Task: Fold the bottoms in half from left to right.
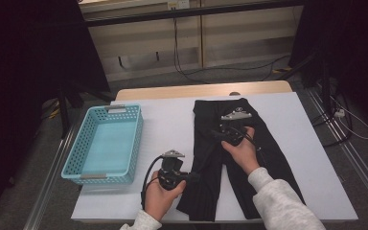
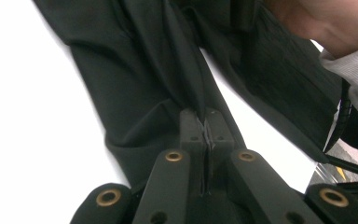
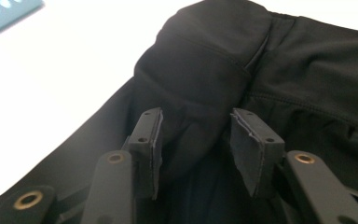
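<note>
In the high view we find the black trousers (image 1: 235, 158) flat on the white table (image 1: 167, 124), long axis running from waistband at the far side to hems at the near edge; our left gripper (image 1: 188, 176) sits at the left leg's outer edge, our right gripper (image 1: 223, 135) over the crotch, nearer the waist. The blue basket (image 1: 106, 143) stands well apart to the left, open table between. In the left gripper view our jaws are clamped on a fold of fabric (image 2: 200, 100). In the right gripper view our jaws stand parted, a bunched ridge (image 3: 200, 88) between, unpressed.
</note>
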